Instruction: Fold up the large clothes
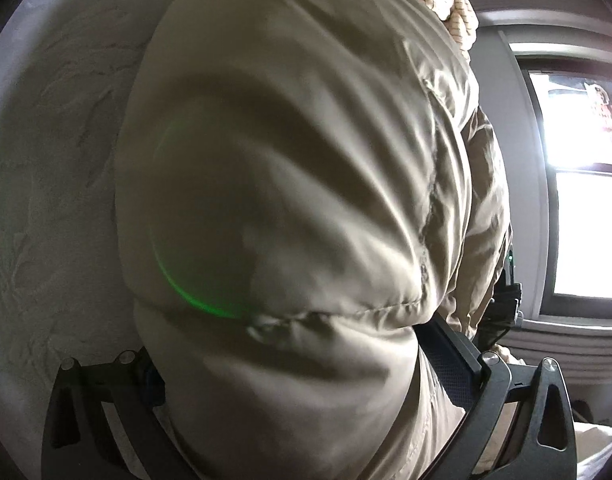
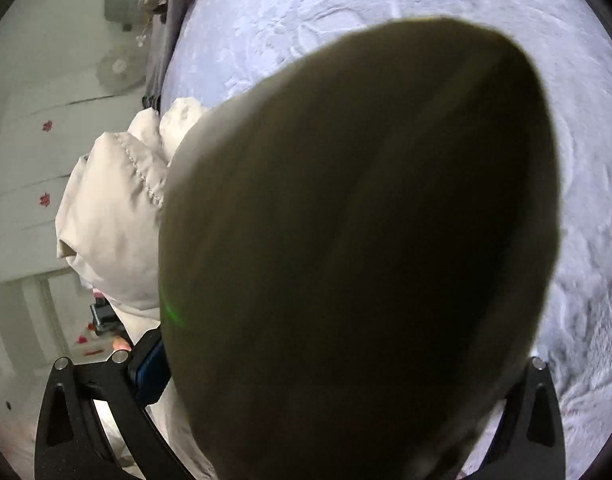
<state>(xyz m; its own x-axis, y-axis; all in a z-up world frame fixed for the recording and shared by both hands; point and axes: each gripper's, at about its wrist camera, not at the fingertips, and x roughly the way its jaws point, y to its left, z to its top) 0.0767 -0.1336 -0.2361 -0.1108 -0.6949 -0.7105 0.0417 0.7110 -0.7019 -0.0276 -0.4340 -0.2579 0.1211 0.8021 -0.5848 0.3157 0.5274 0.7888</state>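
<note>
Two grippers each clamp the same beige padded jacket. At the bottom of the left wrist view, the left gripper (image 1: 306, 412) has its black fingers (image 1: 461, 356) pressed against either side of a thick bunched fold of the jacket (image 1: 290, 184); the jaws stand fairly wide because of the bulk, yet the cloth fills the gap and is held. A stitched seam crosses the fold just above the fingers, and the puffed fabric swells up through the centre of the frame to its top edge. At the bottom of the right wrist view, the right gripper (image 2: 306, 412) likewise holds a shadowed, blurred bulge of the jacket (image 2: 345, 220) between its fingers (image 2: 146, 376), which are spread around the padding. More of the garment, paler and with a quilted seam, hangs at centre left. Beyond the cloth lies a pale textured bedspread (image 2: 385, 12), filling the upper right. Farther off, in the left wrist view, a bright window (image 1: 585, 200) sits at the right edge.
</note>
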